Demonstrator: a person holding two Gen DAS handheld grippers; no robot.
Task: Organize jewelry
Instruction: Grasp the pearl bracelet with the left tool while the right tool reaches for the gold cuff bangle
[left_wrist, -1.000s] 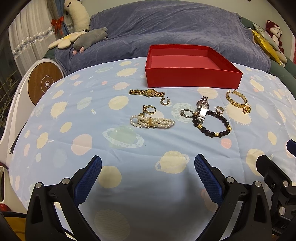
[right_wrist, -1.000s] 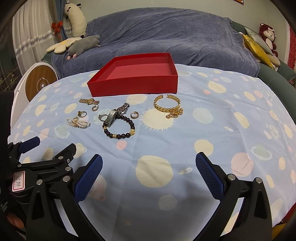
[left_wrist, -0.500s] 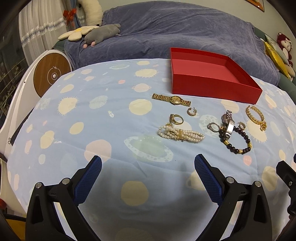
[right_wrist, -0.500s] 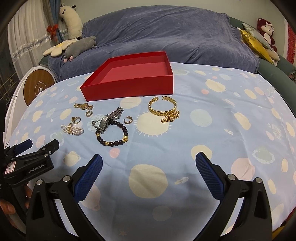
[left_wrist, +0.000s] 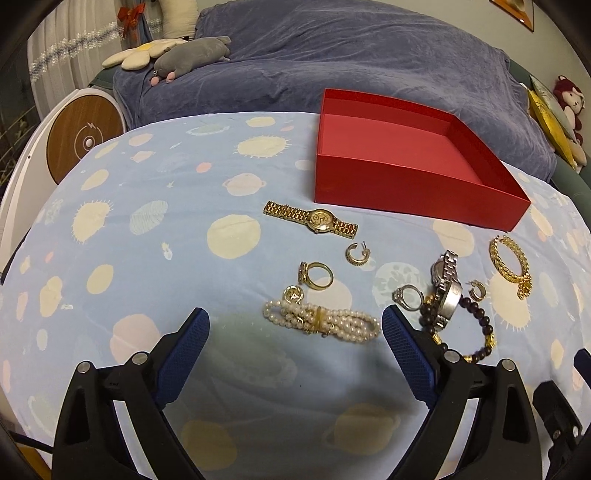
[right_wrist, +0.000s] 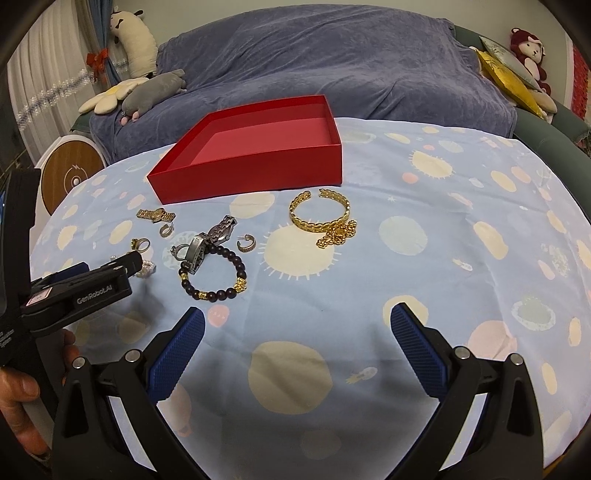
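watch: shiny gold metal | box: matt red card | tablecloth: soft cloth

In the right wrist view, the left gripper is covering most of the pearl bracelet. In the left wrist view, one of the fingers is hiding part of the dark bead bracelet, and the silver watch is overlapping it.

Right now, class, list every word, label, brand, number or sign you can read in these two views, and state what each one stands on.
"GenRobot.AI": white print on the side of the left gripper, seen in the right wrist view.
White text on the left gripper's black body, lower left: cut off, unreadable.
Pink-bordered sticker on that gripper: too blurred to read.
Gold watch dial: too small to read.
Red box: no text.
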